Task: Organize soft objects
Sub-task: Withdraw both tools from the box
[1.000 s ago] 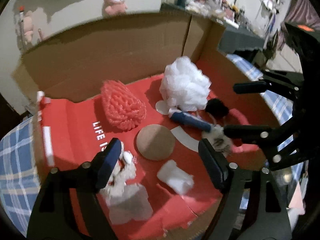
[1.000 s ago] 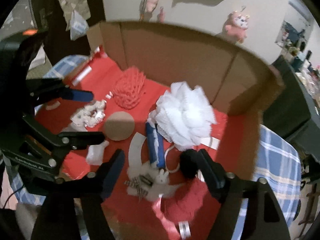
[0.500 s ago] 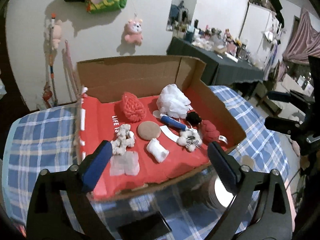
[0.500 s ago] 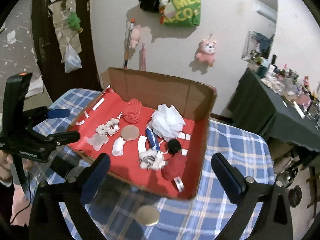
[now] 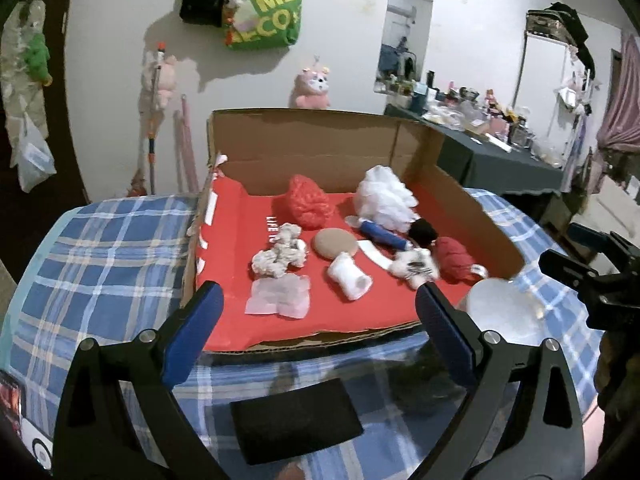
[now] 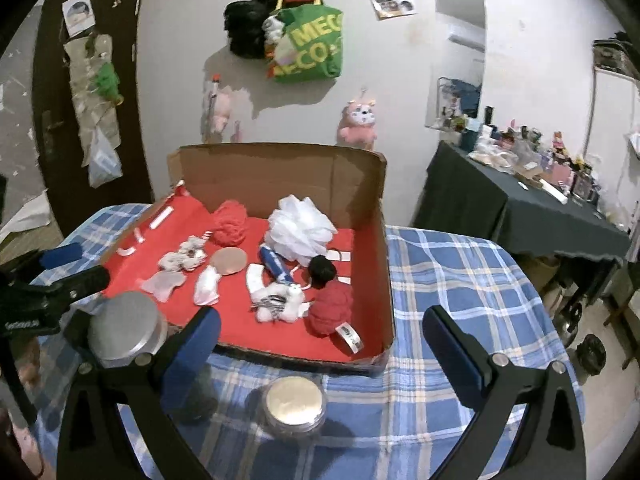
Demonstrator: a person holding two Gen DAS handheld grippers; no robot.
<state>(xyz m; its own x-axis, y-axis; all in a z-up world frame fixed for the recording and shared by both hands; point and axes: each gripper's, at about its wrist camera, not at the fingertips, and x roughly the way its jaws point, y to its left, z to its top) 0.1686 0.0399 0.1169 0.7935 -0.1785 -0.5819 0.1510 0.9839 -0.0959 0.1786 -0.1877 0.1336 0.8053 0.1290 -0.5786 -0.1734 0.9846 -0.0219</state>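
Observation:
A cardboard box [image 5: 320, 148] lined in red holds the soft things: a red knitted puff [image 5: 306, 202], a white mesh puff [image 5: 384, 196], a brown round pad [image 5: 334, 243], a blue roll [image 5: 382, 234], a black pompom [image 5: 422, 232], a dark red yarn ball [image 5: 452, 258], a white plush toy [image 5: 414, 266], a white roll [image 5: 350, 274] and crumpled white cloth [image 5: 280, 256]. My left gripper [image 5: 317, 290] hangs wide open before the box's near edge, with nothing in it. My right gripper [image 6: 322, 316] is open too and empty, short of the box [image 6: 280, 164].
The box rests on a blue checked tablecloth [image 6: 440, 280]. A clear jar with a metal lid [image 6: 294, 404] and a grey-lidded jar [image 6: 124, 324] stand in front of it. A flat black object [image 5: 296, 420] lies under the left gripper. A cluttered dark table [image 6: 520, 208] is at right.
Both grippers drew back out of the box and their jaws spread wider. The white cloth and the plush toy they hovered over stay lying in the box.

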